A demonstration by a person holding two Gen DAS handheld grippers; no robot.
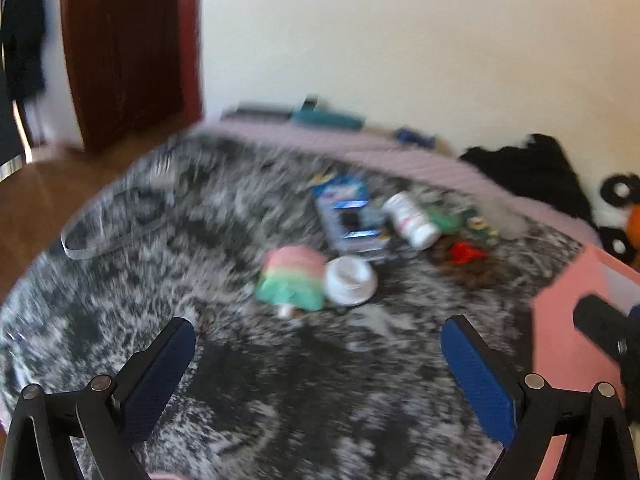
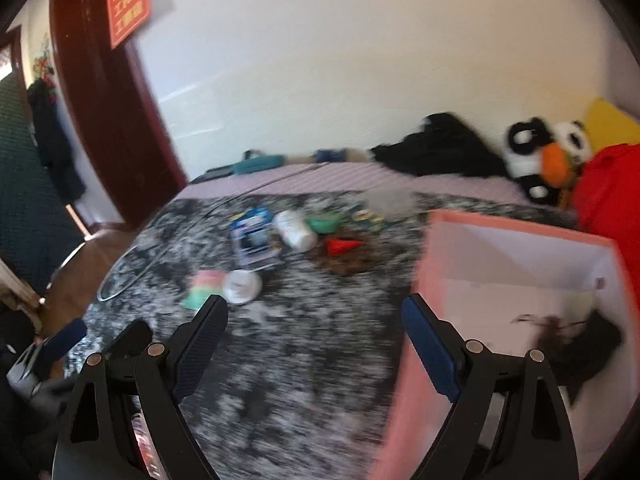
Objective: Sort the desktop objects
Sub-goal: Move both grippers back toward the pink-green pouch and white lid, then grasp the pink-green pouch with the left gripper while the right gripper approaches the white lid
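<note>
While both views are smeared by blur, the left gripper (image 1: 318, 342) hangs over the speckled grey blanket (image 1: 132, 264) with its fingers spread wide and nothing between them, and the right gripper (image 2: 314, 320) is likewise released and empty, its right finger close to the pink box (image 2: 424, 276). Out on the blanket lie a pink-and-green sponge (image 1: 294, 278) touching a round white lid (image 1: 351, 280), a blue packet (image 1: 348, 216), a white bottle (image 1: 410, 220) on its side, a green bowl (image 2: 326, 223) and a red cone (image 2: 342, 245). Something dark lies inside the box
</note>
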